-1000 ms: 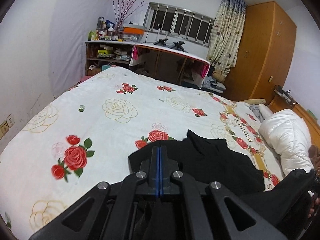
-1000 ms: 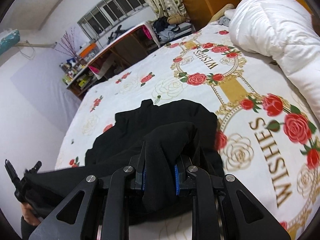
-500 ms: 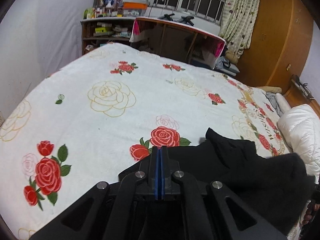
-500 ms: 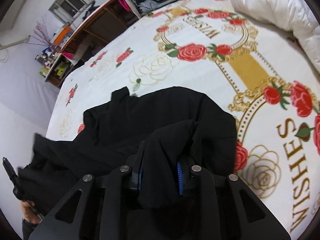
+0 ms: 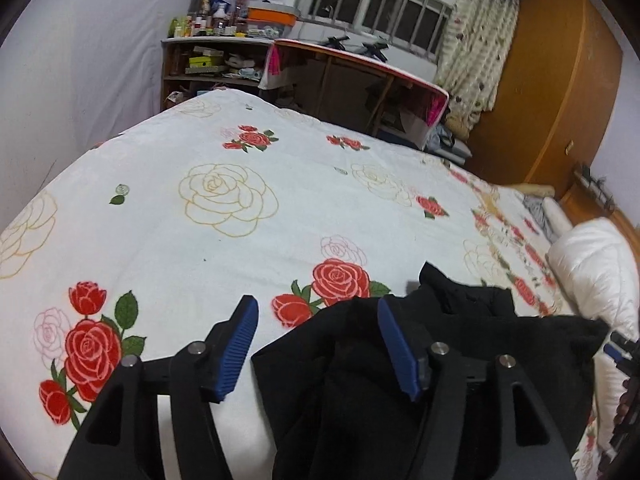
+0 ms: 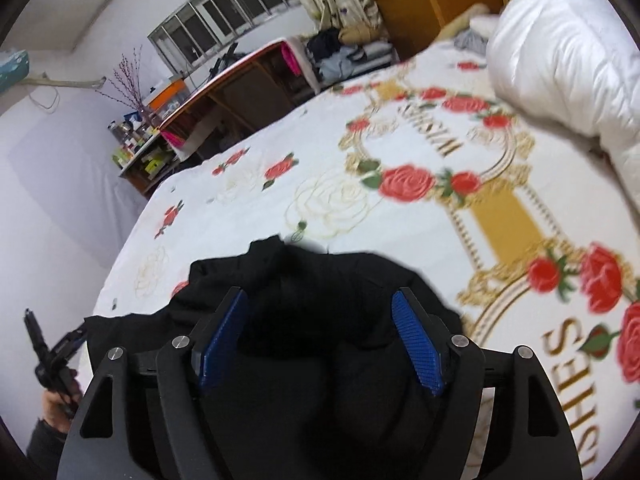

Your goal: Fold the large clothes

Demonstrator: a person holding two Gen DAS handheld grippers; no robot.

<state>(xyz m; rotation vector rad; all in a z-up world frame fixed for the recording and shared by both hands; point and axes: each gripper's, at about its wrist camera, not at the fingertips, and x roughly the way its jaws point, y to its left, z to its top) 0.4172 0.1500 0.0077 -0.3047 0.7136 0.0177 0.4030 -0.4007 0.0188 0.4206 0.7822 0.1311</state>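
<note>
A black garment (image 5: 460, 344) lies bunched on the rose-print bedspread (image 5: 240, 208) near the bed's front edge. My left gripper (image 5: 318, 344) is open, its blue pads wide apart, with a fold of the garment lying between and under them. In the right wrist view the same garment (image 6: 320, 280) spreads under my right gripper (image 6: 320, 340), which is open too, its pads on either side of a hump of black cloth. The left gripper also shows at the right wrist view's left edge (image 6: 48, 352).
A white duvet (image 6: 568, 52) is piled at the head of the bed. A desk (image 5: 352, 80) and cluttered shelves (image 5: 212, 64) stand beyond the foot. An orange wardrobe (image 5: 560, 92) and curtain (image 5: 476, 48) are at the back right.
Both grippers have opened and let go of the black garment, which has dropped onto the bed. Both have moved lower and closer to the bedspread.
</note>
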